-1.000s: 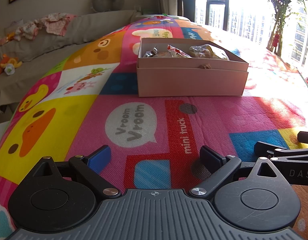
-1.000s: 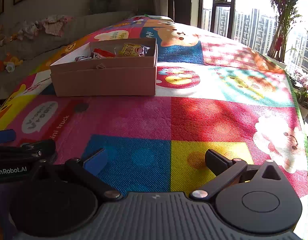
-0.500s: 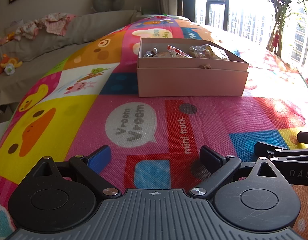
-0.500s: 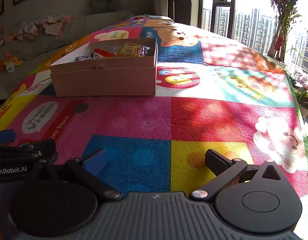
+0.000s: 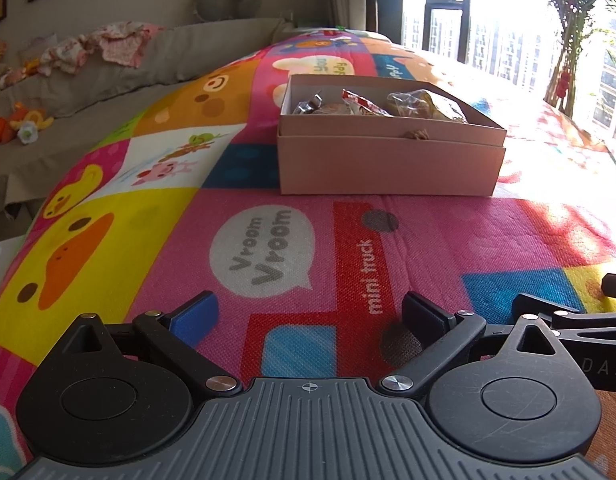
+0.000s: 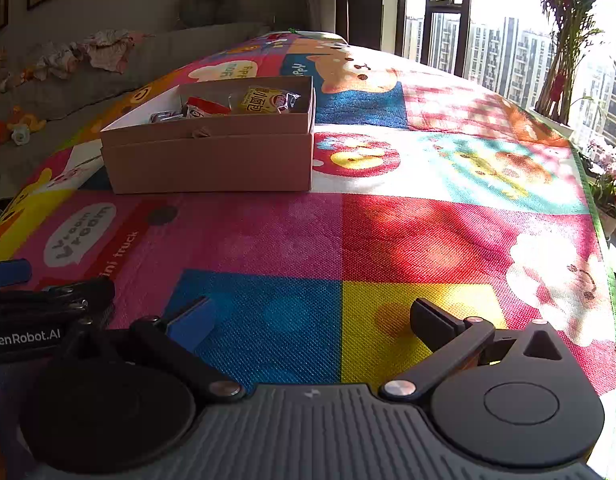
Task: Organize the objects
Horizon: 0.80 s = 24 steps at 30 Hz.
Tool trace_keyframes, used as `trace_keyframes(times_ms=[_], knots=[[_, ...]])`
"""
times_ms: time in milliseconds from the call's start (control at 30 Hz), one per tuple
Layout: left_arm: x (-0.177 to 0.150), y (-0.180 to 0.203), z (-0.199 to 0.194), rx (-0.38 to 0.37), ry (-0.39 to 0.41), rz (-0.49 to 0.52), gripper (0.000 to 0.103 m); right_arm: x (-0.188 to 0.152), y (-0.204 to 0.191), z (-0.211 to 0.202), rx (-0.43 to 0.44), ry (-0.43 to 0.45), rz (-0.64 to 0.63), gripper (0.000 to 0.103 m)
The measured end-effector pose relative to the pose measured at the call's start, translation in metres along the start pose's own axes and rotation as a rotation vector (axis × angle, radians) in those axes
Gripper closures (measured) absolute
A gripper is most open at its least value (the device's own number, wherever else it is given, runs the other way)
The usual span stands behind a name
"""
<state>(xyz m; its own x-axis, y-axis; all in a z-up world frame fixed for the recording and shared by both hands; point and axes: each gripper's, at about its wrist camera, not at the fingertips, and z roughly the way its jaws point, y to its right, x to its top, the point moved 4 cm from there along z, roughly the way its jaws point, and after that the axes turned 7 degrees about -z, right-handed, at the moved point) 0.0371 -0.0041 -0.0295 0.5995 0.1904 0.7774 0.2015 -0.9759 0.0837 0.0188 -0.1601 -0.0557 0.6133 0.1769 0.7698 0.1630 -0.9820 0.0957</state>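
One yellow packet [image 6: 264,101], right view only.

The near wall of the cardboard box [image 5: 389,168] hides the lower parts of the snack packets [image 5: 423,106] inside, so their number cannot be told; in the right wrist view the left gripper [image 6: 12,280] is cut off by the left edge. In the left wrist view the right gripper [image 5: 587,300] runs off the right edge, its far finger barely showing; the sunlit part of the play mat [image 5: 547,128] is washed out.

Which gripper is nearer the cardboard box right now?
Left, narrowly. The left gripper faces the cardboard box almost straight ahead; the right gripper sits beside it, with the box ahead-left.
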Motion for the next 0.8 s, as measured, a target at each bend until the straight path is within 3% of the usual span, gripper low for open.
trace_keyframes(times_ms=[367,800], knots=[[0.002,-0.0013,0.0012,-0.029,-0.019,0.019,0.002,0.0001,0.0001,0.0,0.001,0.0,0.001,0.0],[0.0012,0.0012,0.0005,-0.004,-0.019,0.013,0.002,0.0,0.0,0.0,0.0,0.0,0.0,0.0]])
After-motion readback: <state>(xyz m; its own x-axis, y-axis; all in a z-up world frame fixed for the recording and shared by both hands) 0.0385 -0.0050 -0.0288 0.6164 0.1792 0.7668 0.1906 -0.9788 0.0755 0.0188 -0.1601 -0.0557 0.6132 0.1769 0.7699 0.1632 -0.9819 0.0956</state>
